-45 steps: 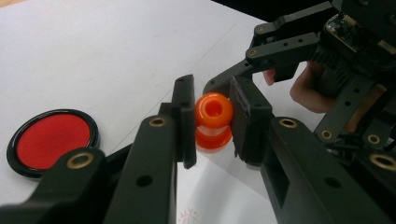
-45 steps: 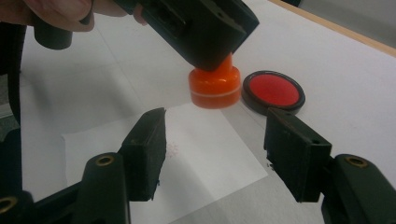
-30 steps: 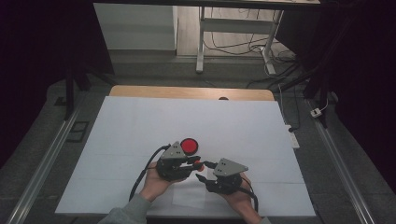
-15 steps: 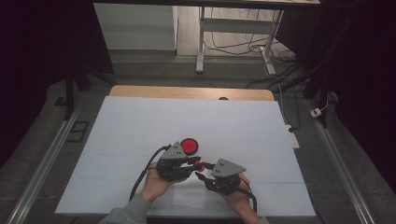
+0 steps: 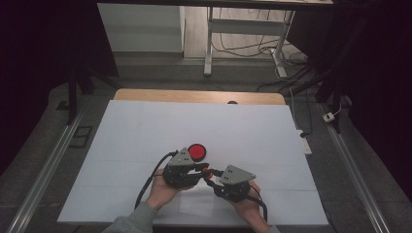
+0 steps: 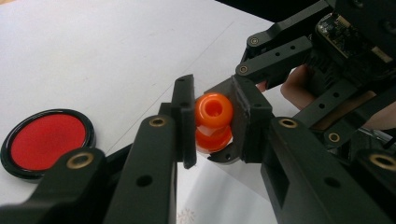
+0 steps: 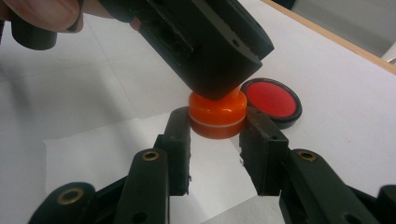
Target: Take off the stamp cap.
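Two grippers meet near the front edge of the white table sheet [image 5: 243, 126] in the high view. My left gripper [image 5: 200, 168] and right gripper [image 5: 210, 175] point at each other, tips together on a small orange plastic stamp [image 5: 205, 170]. Just beyond the left gripper lies a round red ink pad in a black rim [image 5: 197, 152], apart from the stamp. A wooden table edge [image 5: 194, 96] shows behind the sheet, with a metal stand [image 5: 243, 34] and loose cables on the floor farther back.

Left gripper view: my jaws are closed on the upper knob of the orange stamp [image 6: 213, 122], one pad on each side. The right gripper's black linkage crosses from the upper right and hides the stamp's lower half. The ink pad [image 6: 45, 140] sits low at the left, nothing on it.

Right gripper view: my jaws have just been closing, and their pads now press the wide orange base [image 7: 217, 114] from both sides. The left gripper's body hangs directly above, covering the stamp's top. A white paper slip [image 7: 140, 154] lies beneath the stamp; the ink pad [image 7: 271, 100] sits just behind it.
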{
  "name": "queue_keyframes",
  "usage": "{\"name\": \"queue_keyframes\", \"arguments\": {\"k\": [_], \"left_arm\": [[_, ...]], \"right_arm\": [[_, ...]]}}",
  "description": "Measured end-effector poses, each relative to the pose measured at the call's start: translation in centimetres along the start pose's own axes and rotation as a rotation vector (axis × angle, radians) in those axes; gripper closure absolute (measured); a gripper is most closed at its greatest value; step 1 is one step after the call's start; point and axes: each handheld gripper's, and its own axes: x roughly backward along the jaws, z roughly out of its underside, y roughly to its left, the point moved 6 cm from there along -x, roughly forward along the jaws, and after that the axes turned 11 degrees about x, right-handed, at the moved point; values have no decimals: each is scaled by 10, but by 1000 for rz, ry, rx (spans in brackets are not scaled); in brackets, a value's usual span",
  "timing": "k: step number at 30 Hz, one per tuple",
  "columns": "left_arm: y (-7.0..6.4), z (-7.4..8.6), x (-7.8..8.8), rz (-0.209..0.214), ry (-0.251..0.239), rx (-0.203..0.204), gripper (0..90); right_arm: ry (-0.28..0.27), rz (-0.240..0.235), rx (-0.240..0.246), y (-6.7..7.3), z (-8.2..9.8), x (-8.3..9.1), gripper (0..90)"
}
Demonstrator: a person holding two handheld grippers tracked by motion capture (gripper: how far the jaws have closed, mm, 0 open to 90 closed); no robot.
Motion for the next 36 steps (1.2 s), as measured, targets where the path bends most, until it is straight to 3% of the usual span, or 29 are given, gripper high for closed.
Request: {"name": "queue_keyframes", "arguments": {"k": [17, 36], "left_arm": [[0, 0, 0, 6, -7, 0, 730], [-1, 2, -2, 1, -21, 0, 733]], "right_arm": [[4, 18, 28, 1, 0, 2, 647], [1, 12, 3, 1, 3, 2, 651]]}}
